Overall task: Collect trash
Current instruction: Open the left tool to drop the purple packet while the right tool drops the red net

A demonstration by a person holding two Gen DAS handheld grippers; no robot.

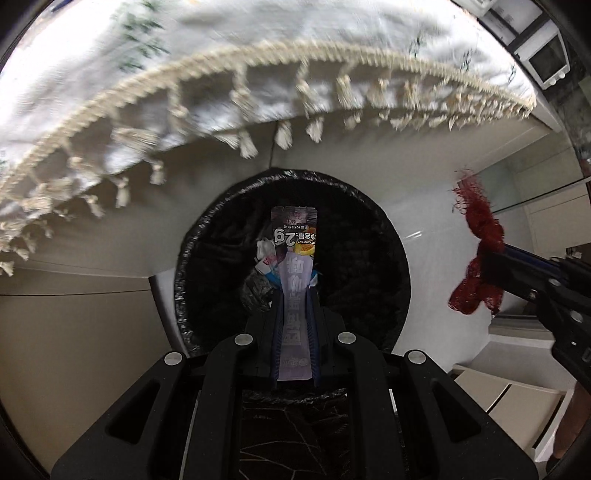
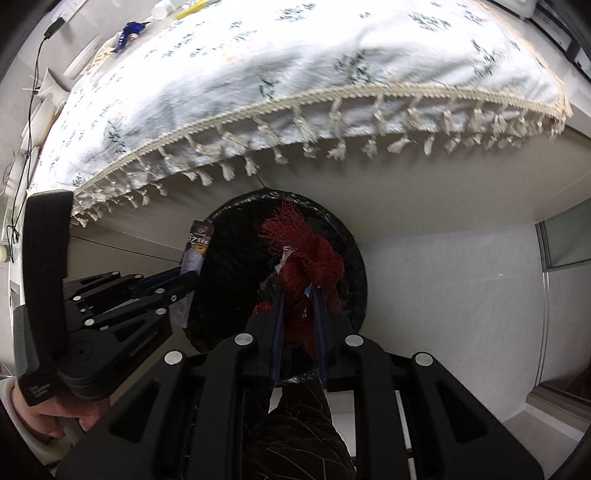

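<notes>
My left gripper (image 1: 294,295) is shut on a long purple snack sachet (image 1: 294,254) and holds it over the open mouth of a round bin lined with a black bag (image 1: 207,266). Several scraps of trash (image 1: 264,258) lie inside the bin. My right gripper (image 2: 300,291) is shut on a red mesh net bag (image 2: 306,251) and holds it above the same bin (image 2: 351,273). In the left wrist view the red net (image 1: 476,254) hangs to the right of the bin. In the right wrist view the left gripper (image 2: 188,275) with its sachet (image 2: 197,243) sits at the bin's left rim.
A table with a white flowered cloth and tasselled fringe (image 2: 295,74) overhangs just beyond the bin. A blue wrapper (image 2: 129,33) and a yellow item (image 2: 192,9) lie at the table's far side. Pale floor (image 2: 443,277) spreads right of the bin.
</notes>
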